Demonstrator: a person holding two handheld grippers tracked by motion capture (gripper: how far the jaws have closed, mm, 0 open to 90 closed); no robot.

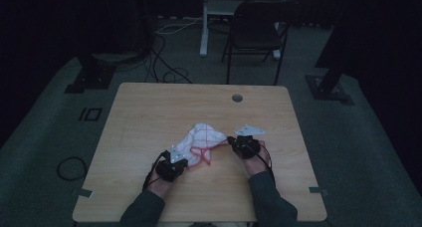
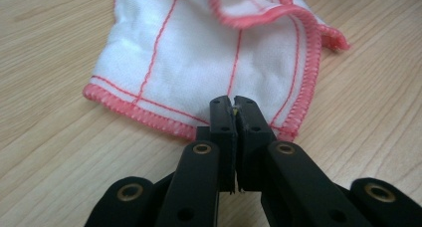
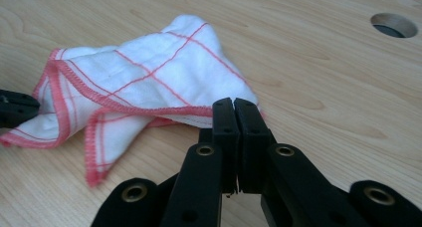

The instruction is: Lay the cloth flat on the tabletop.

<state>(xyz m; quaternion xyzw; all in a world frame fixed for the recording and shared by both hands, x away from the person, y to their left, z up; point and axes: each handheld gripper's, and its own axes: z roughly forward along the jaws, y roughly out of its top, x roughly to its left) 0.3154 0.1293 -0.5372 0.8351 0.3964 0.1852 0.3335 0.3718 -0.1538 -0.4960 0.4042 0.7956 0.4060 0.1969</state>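
Observation:
A white cloth [image 1: 201, 136] with red grid lines and a red stitched hem lies crumpled and partly folded mid-table. My left gripper [image 1: 185, 162] sits at its near-left edge. In the left gripper view the jaws [image 2: 234, 103] are pressed together over the hem of the cloth [image 2: 199, 62], which runs in behind them. My right gripper [image 1: 231, 139] is at the cloth's right corner. There its jaws [image 3: 234, 106] are shut where the folded hem of the cloth [image 3: 149, 72] meets them. The left gripper's tip [image 3: 15, 107] touches the cloth's far side.
The wooden table [image 1: 149, 112] has a round cable hole [image 1: 237, 97] near its far edge, also seen as the hole [image 3: 394, 25]. A black chair [image 1: 256, 30] and cables on the floor lie beyond the table. A person's sleeves enter from the bottom.

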